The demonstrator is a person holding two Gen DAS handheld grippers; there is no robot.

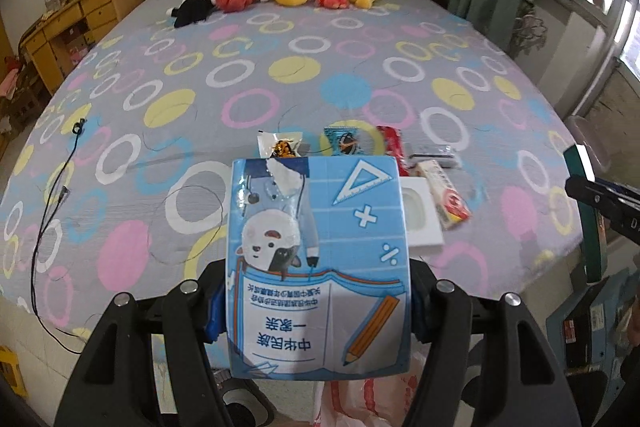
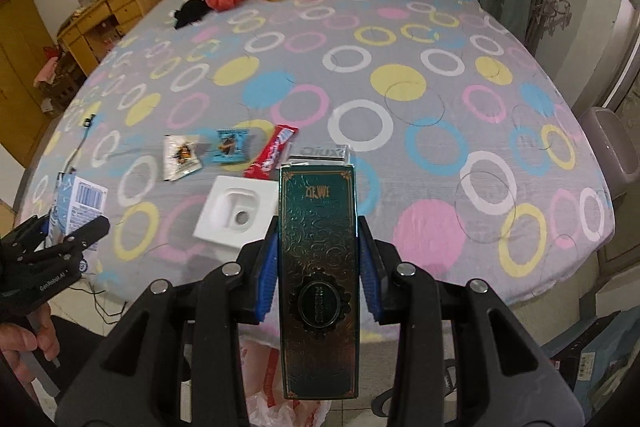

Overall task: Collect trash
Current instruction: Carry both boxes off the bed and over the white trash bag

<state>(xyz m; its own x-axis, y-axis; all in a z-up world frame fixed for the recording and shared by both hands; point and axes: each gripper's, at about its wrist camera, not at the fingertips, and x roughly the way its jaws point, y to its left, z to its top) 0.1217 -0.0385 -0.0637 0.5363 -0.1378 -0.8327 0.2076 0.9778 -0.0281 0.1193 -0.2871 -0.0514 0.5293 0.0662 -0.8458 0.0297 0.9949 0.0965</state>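
- The left claw [image 1: 316, 303] is clamped across the sides of a blue printed paper box [image 1: 318, 263], jaws set fairly wide to span it; the box is held above the near edge of the bed [image 1: 360, 75].
- That box looks light and thin-walled, with a torn patch on its glossy face; I judge it will dent under a hard squeeze and could slide on its slick print, so the side walls near the middle are the sensible hold.
- The right claw [image 2: 318, 283] is nearly closed on a narrow dark green embossed box [image 2: 318, 279], blue pads against both long sides, the box pointing away over the bed.
- This one seems stiffer and long for its width; held low, its far end may swing.
- A thin plastic bag [image 2: 266, 379] lies on the floor below both claws, probably the place for the trash.
- Still on the bed: a white moulded tray [image 2: 236, 215], a red wrapper [image 2: 274, 151], a blue sachet [image 2: 231, 146] and a white sachet [image 2: 181, 158], all light; the flat wrappers need an edge pinch.
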